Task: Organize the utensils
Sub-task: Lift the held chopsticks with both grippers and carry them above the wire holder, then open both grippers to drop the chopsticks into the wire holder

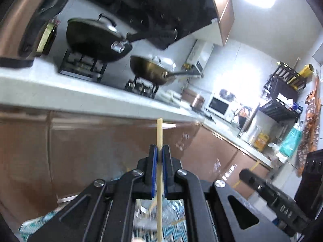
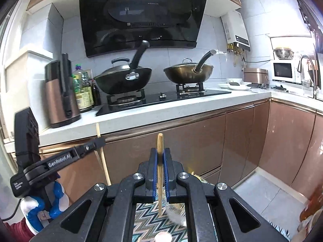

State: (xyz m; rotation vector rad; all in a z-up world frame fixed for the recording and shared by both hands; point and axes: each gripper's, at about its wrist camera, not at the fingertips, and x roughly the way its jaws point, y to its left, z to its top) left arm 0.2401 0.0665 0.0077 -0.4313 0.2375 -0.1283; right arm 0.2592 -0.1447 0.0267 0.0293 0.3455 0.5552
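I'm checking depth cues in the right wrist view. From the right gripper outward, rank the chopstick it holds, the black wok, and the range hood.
1. Chopstick, clamped upright in the right gripper.
2. Black wok, on the left burner, across the counter.
3. Range hood, on the wall above and behind the wok.

Pale matt wooden chopstick (image 2: 160,173), glossy black glass hood (image 2: 141,16), seemingly brushed-metal wok (image 2: 188,73), glossy coppery cabinets (image 2: 201,141).
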